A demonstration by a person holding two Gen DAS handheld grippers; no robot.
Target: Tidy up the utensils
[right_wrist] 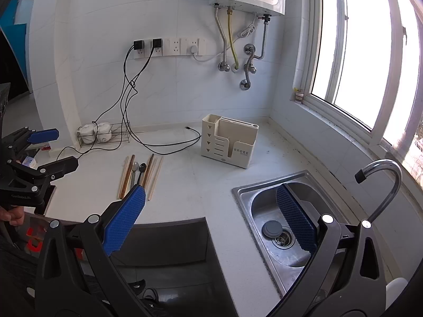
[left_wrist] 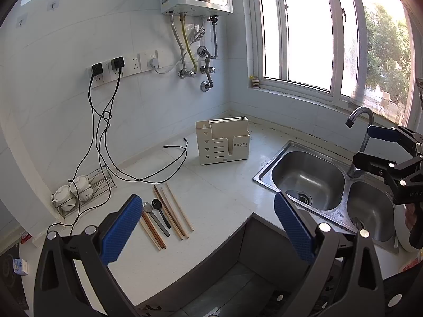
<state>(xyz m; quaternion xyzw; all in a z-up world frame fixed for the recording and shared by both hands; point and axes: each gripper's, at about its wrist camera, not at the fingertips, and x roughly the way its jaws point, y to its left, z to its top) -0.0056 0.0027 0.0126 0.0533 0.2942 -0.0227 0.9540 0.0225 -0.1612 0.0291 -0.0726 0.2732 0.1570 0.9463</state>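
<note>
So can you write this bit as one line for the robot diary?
stage: not started | left gripper: open, empty | right gripper: open, empty | wooden chopsticks and two spoons: lying on white counter | cream plastic utensil holder: upright

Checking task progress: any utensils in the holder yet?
No, the chopsticks and spoons lie on the counter, apart from the holder.

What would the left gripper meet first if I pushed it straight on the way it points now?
Probably the white countertop, on the bare stretch between the utensil row and the sink. The left gripper is open and empty. Depth is unclear; the beige holder lies further along.
</note>
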